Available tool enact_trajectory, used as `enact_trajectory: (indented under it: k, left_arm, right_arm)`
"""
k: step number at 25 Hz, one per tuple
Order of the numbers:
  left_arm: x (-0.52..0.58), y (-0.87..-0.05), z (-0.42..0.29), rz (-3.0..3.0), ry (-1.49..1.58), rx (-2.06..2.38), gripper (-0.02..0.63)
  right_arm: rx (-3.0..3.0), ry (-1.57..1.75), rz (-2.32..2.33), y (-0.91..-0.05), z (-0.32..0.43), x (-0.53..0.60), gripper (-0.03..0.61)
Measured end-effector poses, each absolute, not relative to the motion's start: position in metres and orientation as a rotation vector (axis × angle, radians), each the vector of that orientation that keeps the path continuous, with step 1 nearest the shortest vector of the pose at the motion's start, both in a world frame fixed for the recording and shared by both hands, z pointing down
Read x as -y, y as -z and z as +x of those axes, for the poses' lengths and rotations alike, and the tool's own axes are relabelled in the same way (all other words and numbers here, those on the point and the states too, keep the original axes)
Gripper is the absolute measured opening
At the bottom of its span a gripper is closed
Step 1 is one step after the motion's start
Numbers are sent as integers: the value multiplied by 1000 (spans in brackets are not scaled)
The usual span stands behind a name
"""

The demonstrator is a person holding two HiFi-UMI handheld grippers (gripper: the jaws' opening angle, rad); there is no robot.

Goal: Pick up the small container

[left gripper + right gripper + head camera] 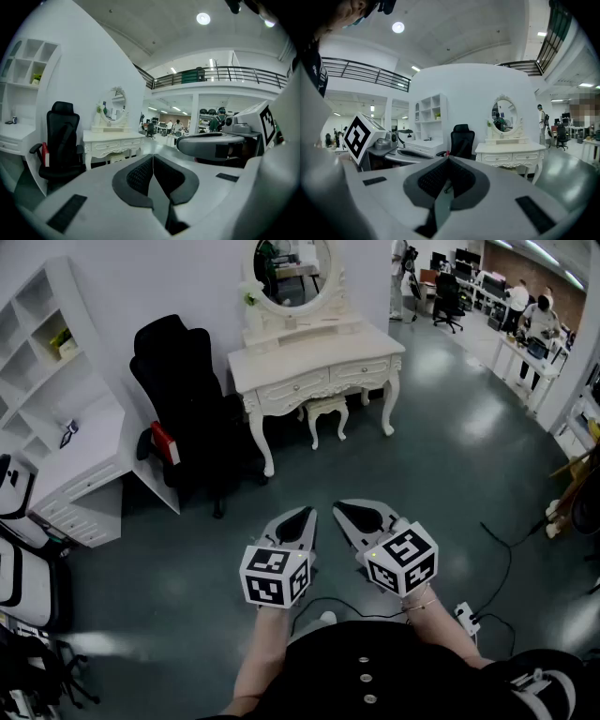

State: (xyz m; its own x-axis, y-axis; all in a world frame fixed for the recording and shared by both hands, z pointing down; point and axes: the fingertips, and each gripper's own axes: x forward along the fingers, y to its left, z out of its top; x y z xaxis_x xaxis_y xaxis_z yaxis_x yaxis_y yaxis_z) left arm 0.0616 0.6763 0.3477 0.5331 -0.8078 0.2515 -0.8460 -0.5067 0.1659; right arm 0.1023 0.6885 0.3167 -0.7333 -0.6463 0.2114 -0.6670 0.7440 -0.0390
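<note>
Head view gives me the left gripper [300, 517] and the right gripper [343, 509] side by side over the grey floor [450, 465], well short of the front edge of the white dressing table [309, 357], with a black office chair [178, 381] just off its left end. Left gripper view shows that tool's padded jaws pressed together with nothing between them, and right gripper view shows the other pair closed and empty too. I cannot tell where the small container is; only a small green plant [250, 294] shows at the table's rear left corner, beside the oval mirror [292, 268].
</note>
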Motion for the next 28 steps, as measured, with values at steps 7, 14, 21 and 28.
enact_trajectory:
  k: [7, 14, 21, 28]
  left_arm:
    - [-666, -348, 61, 2516, -195, 1355, 14]
    - [-662, -352, 63, 2531, -210, 1312, 14]
    - [-649, -349, 47, 2558, -161, 1307, 14]
    - [-635, -361, 34, 2559, -187, 1268, 14]
  right_arm:
    - [2736, -171, 1078, -323, 99, -680, 2]
    - [2718, -197, 1104, -330, 97, -678, 2]
    - [2744, -211, 1182, -328, 91, -659, 2]
    - [2694, -197, 1248, -337, 84, -644, 0]
